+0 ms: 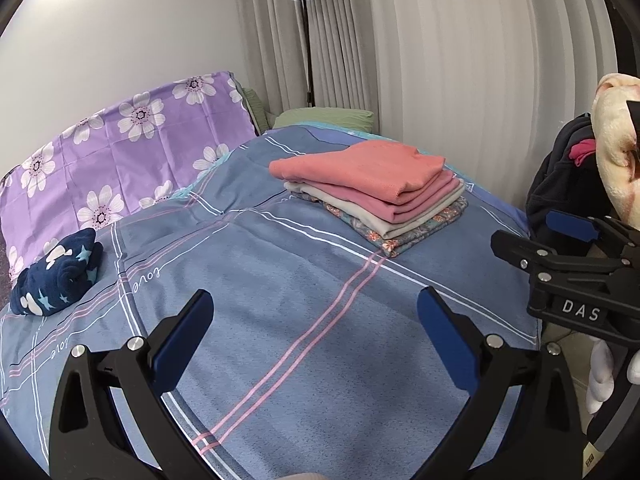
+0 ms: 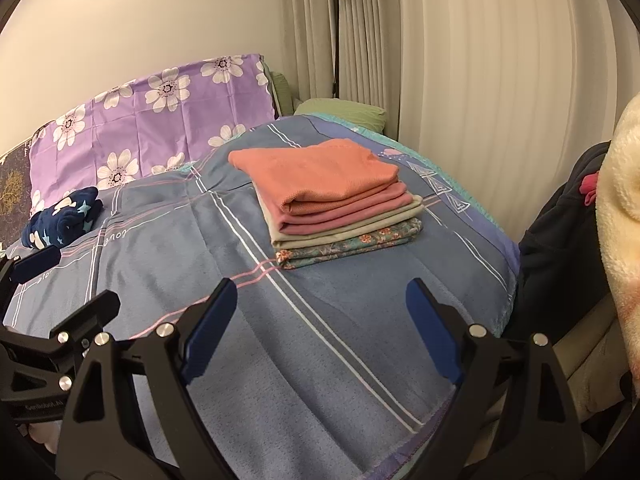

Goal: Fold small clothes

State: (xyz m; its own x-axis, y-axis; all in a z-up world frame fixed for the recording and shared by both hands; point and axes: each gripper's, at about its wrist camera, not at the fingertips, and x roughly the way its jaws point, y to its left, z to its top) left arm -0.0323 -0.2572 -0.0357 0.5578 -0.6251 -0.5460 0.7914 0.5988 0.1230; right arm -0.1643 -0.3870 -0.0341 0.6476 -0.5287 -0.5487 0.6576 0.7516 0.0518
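Four folded clothes (image 2: 336,200) stacked on bedspread (image 2: 320,340).

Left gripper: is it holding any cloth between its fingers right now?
No, the left gripper stands open over the bare blue bedspread, with nothing between its fingers.

Bedspread (image 2: 320,352) matt woven cloth; top folded garment (image 2: 320,176) coarse knit; right claw (image 2: 320,320) matt black plastic.

Both grippers just hang over the near edge of the bed, tilted down a bit. Left gripper (image 1: 316,304) has its blue-padded jaws spread wide, nothing between them. Right gripper (image 2: 320,294) same deal, wide and empty, sitting just beside the left.
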